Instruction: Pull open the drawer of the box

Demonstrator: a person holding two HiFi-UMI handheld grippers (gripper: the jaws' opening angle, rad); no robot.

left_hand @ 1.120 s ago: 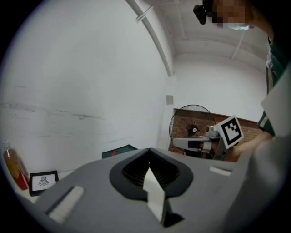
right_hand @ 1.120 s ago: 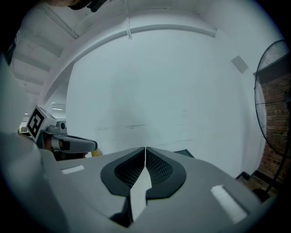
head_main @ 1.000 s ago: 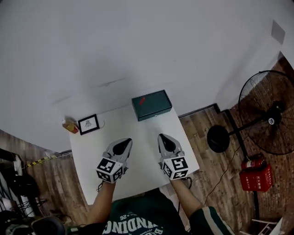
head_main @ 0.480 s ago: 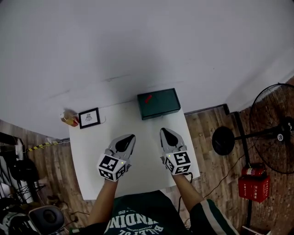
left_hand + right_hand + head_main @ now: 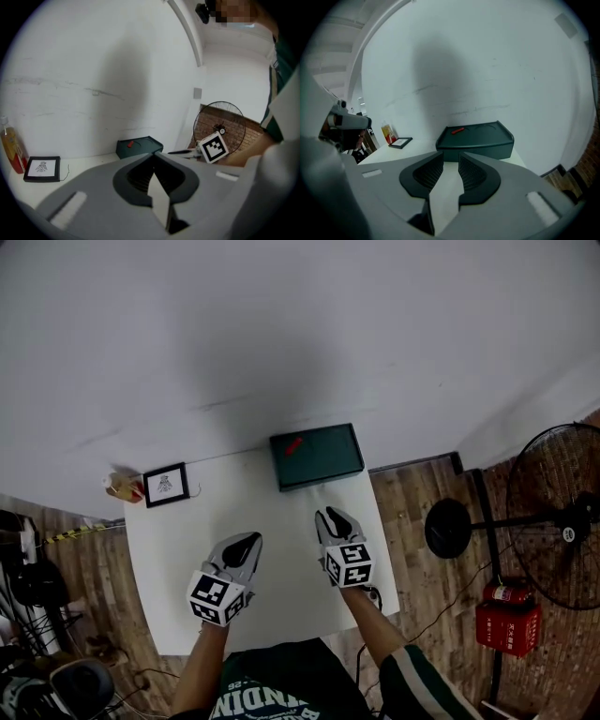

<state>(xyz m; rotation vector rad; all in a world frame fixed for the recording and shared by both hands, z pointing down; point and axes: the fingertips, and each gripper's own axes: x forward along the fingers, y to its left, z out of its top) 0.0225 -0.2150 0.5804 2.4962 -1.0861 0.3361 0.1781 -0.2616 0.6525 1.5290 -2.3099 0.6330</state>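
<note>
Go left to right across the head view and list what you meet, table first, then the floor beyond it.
bottle → picture frame → left gripper → green box → standing fan. The right gripper overlaps the box's span, so it is left out.

Bare table (image 5: pixel 187 540) between right gripper (image 5: pixel 333 518) and box (image 5: pixel 316 456) front: open lane, straight approach. Box rear against wall (image 5: pixel 281 334); red item (image 5: pixel 293 444) lies on lid, left part. Far left corner: frame (image 5: pixel 166 485) and bottle (image 5: pixel 120 487), well apart from left gripper (image 5: pixel 246 542). Gap between grippers free. Beyond table's right edge: fan (image 5: pixel 561 521) on floor (image 5: pixel 412 493).
</note>
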